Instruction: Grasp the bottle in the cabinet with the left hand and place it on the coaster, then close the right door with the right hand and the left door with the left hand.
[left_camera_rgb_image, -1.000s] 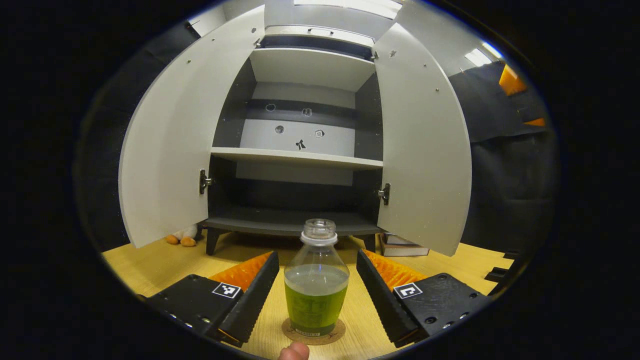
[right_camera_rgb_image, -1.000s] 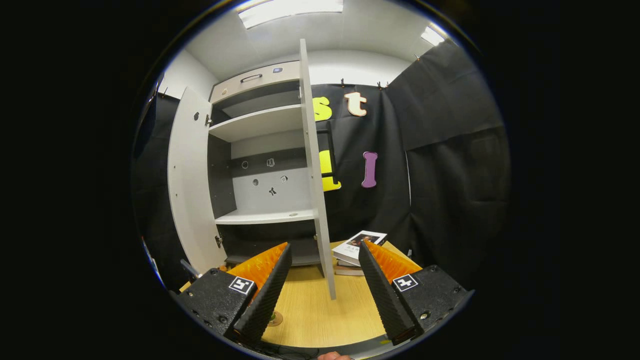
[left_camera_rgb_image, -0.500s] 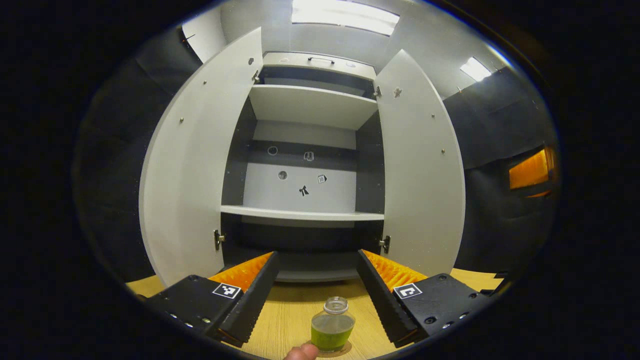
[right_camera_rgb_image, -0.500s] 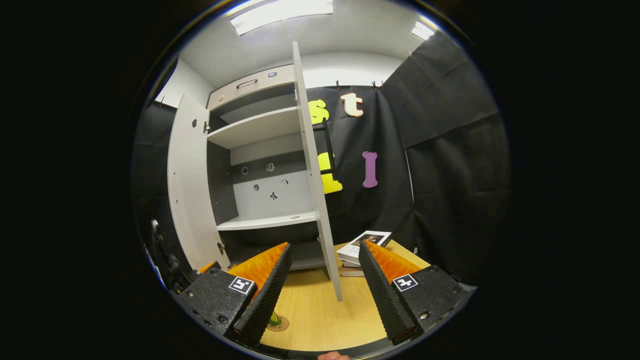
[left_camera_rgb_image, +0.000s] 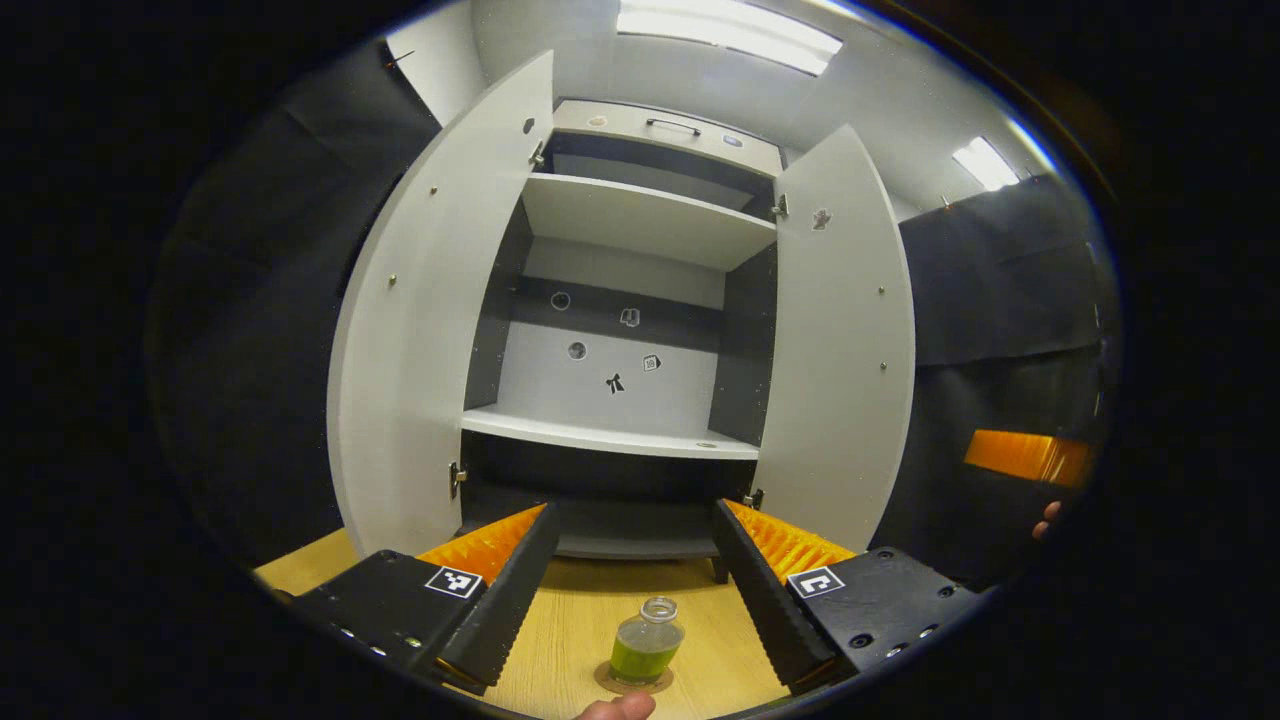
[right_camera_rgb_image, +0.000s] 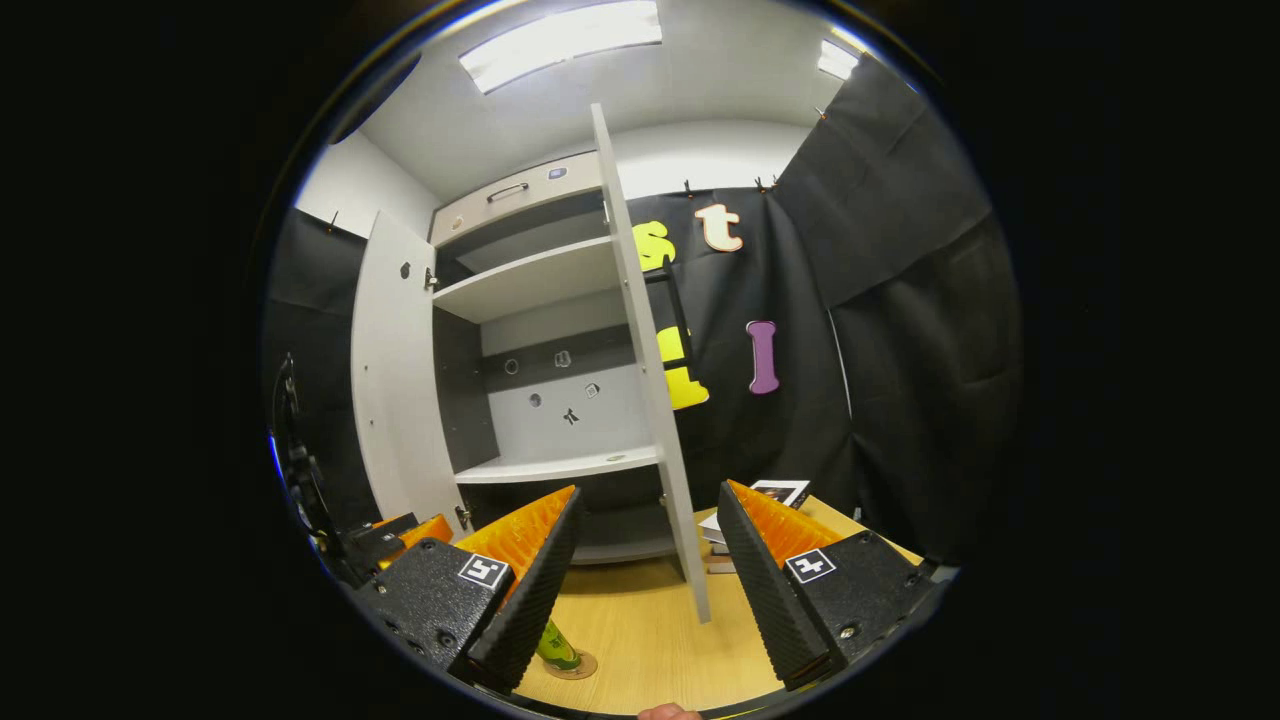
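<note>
Now the bottle (left_camera_rgb_image: 646, 649) is seen standing on the coaster (left_camera_rgb_image: 632, 683) on the worktop (left_camera_rgb_image: 580, 625), both tongs spread wide and empty; next, the right door (right_camera_rgb_image: 652, 380) should be pushed shut by the right tongs (right_camera_rgb_image: 645, 580).

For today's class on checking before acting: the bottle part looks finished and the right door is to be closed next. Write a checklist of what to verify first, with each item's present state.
1. Bottle stands upright on the coaster: ok.
2. Left gripper has let go, its fingers spread wide and apart from the bottle: ok.
3. Right gripper is open and holds nothing: ok.
4. Right door stands wide open with its edge facing the right gripper: ok, ready to push.
5. Books beyond the door lie out of its swing: cannot tell.
6. Middle shelf has nothing jutting out to block the door: ok.
</note>
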